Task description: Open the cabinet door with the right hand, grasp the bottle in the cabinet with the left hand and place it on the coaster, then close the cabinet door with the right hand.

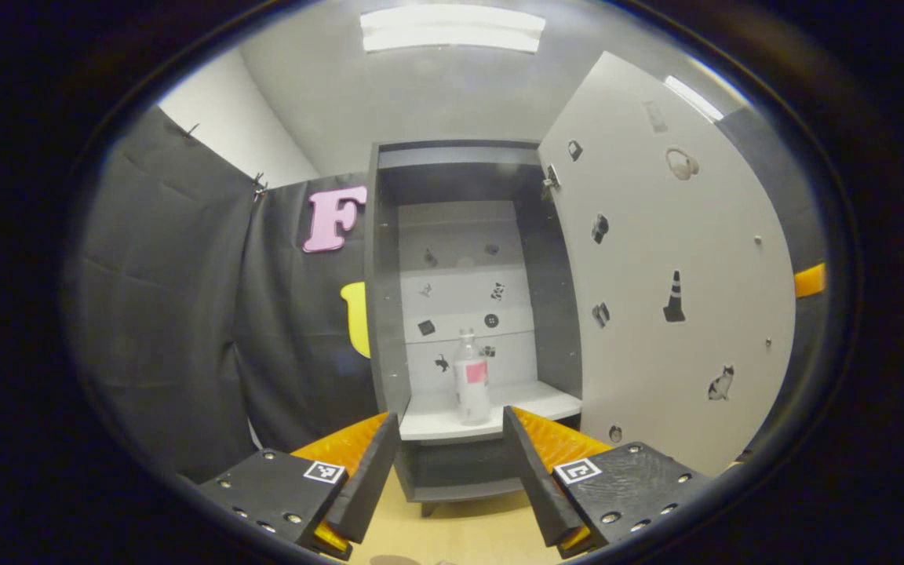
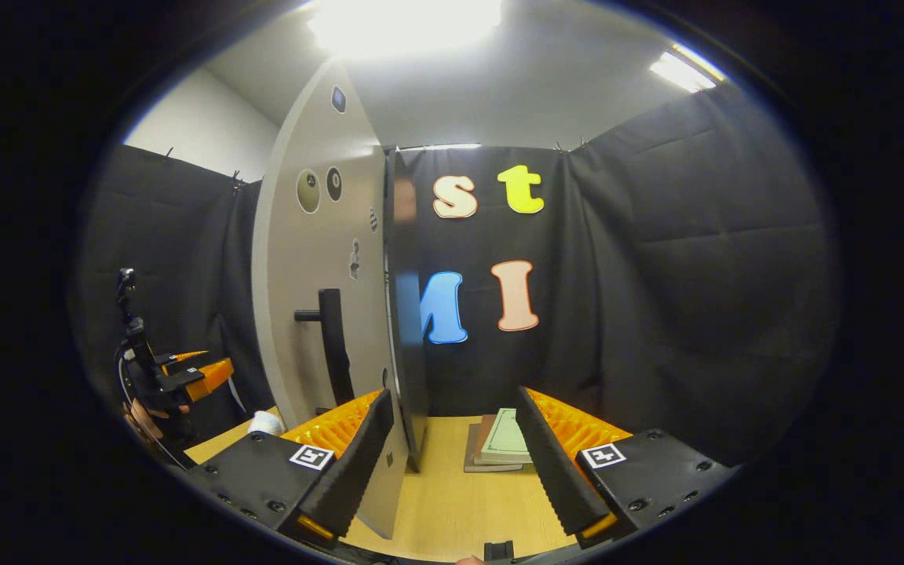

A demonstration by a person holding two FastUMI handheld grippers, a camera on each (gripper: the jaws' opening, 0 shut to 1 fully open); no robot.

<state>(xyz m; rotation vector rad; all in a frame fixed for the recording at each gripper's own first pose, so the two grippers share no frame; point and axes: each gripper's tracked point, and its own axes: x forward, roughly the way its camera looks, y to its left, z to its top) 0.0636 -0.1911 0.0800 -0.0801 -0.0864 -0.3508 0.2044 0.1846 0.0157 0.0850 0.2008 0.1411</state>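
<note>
Left gripper view shows the left hand-held gripper [image 1: 452, 471] with fingers spread, released, short of the bottle [image 1: 471, 379] that stands upright on the lower shelf [image 1: 440, 424] of the cabinet [image 1: 385, 314], whose door [image 1: 672, 275] is swung wide. Right gripper view shows the right hand-held gripper [image 2: 452, 463] also released, its fingers either side of the door's edge above the table [image 2: 452, 502], the handle [image 2: 332, 345] just to the left and stacked books [image 2: 499, 447] beyond.

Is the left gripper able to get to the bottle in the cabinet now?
Probably yes. The cabinet door is swung wide open, and the bottle stands upright near the front of the shelf, straight ahead of the left gripper, whose jaws are open with nothing between.
</note>
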